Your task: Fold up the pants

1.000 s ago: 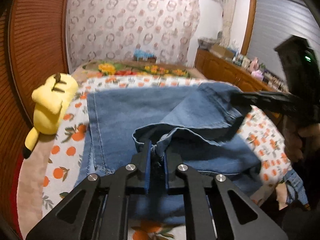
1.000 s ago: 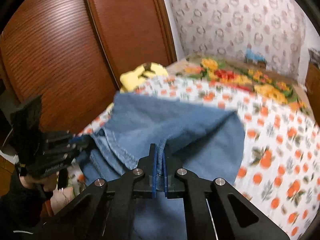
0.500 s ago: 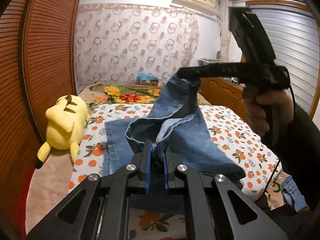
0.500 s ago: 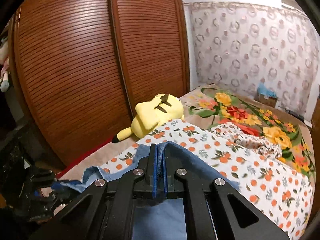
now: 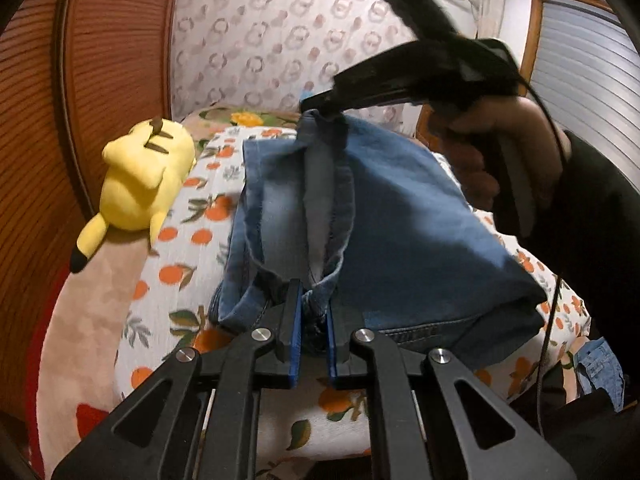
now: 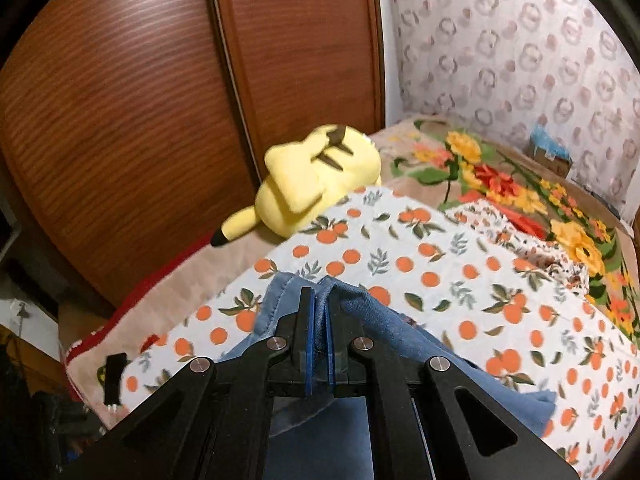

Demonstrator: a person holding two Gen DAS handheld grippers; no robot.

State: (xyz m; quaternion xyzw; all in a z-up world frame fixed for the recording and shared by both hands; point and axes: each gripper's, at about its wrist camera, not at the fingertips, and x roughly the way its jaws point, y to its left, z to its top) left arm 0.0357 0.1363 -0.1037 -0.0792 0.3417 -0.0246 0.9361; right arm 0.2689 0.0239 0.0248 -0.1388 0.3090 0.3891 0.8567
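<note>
Over the orange-print bedspread (image 5: 184,312): blue denim jeans (image 5: 400,220), likely soft, weighty, non-slip, hemmed edges the best purchase; left gripper (image 5: 312,344) and right gripper (image 6: 318,344) each clamped on a bunched hem.

The jeans (image 5: 400,216) are mid-blue denim, paler and washed-out on the inside, and the black grippers carry bright blue pads (image 5: 295,332). Beneath them the sheet (image 6: 460,280) is white with oranges and green leaves. The plush toy (image 6: 308,180) is yellow with dark-tipped ears and tail, the wardrobe door (image 6: 120,100) ribbed reddish-brown.
</note>
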